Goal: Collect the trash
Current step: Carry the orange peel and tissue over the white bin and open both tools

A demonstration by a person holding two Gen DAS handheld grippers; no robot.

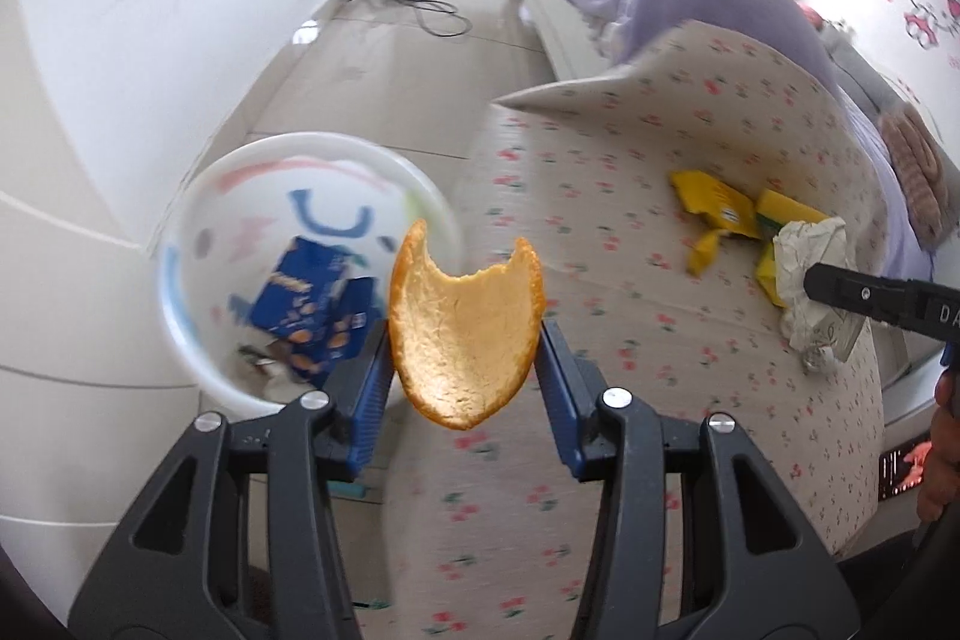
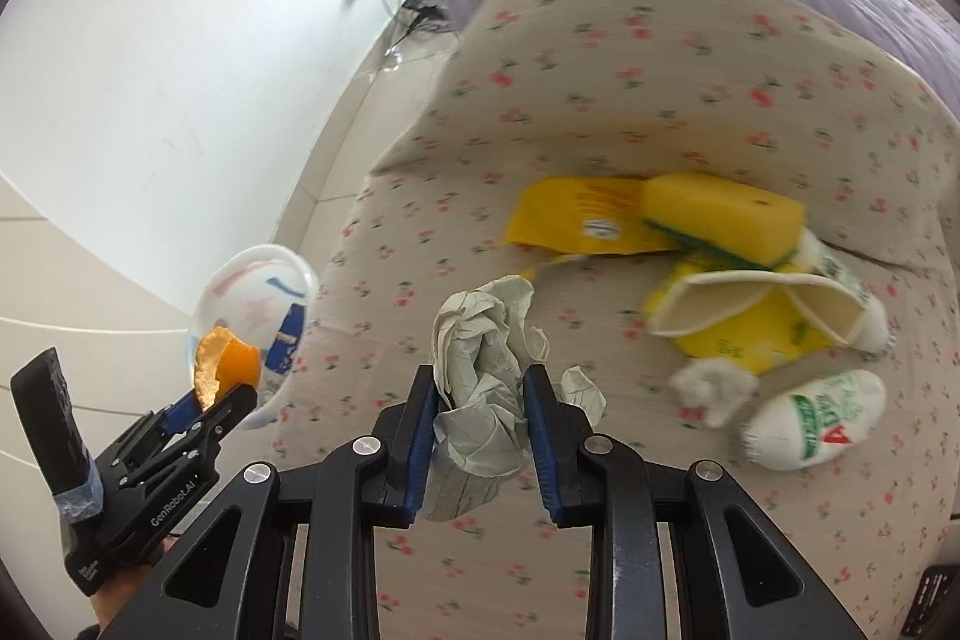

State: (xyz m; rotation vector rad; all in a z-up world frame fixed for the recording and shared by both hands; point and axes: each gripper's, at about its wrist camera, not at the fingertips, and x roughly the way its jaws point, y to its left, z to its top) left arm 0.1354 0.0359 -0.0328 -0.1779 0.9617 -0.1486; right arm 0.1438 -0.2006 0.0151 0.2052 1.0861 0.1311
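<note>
My left gripper [image 1: 465, 334] is shut on a piece of orange peel [image 1: 462, 334] and holds it in the air beside a white trash bin [image 1: 192, 340] with a blue carton [image 1: 306, 310] inside. In the right wrist view the left gripper [image 2: 225, 391] with the peel [image 2: 228, 361] hangs at the bin's [image 2: 240, 274] rim. My right gripper [image 2: 480, 400] is shut on a crumpled paper ball [image 2: 480, 370] above the flowered bed cover [image 2: 600, 58]. The paper ball also shows in the left wrist view [image 1: 804, 268].
On the cover lie a yellow wrapper [image 2: 570, 214], a yellow-green sponge [image 2: 720, 214], a yellow packet [image 2: 750, 316], a small paper wad [image 2: 714, 388] and a white bottle [image 2: 816, 418]. A white wall [image 2: 180, 40] stands left; cables [image 1: 432, 10] lie on the floor.
</note>
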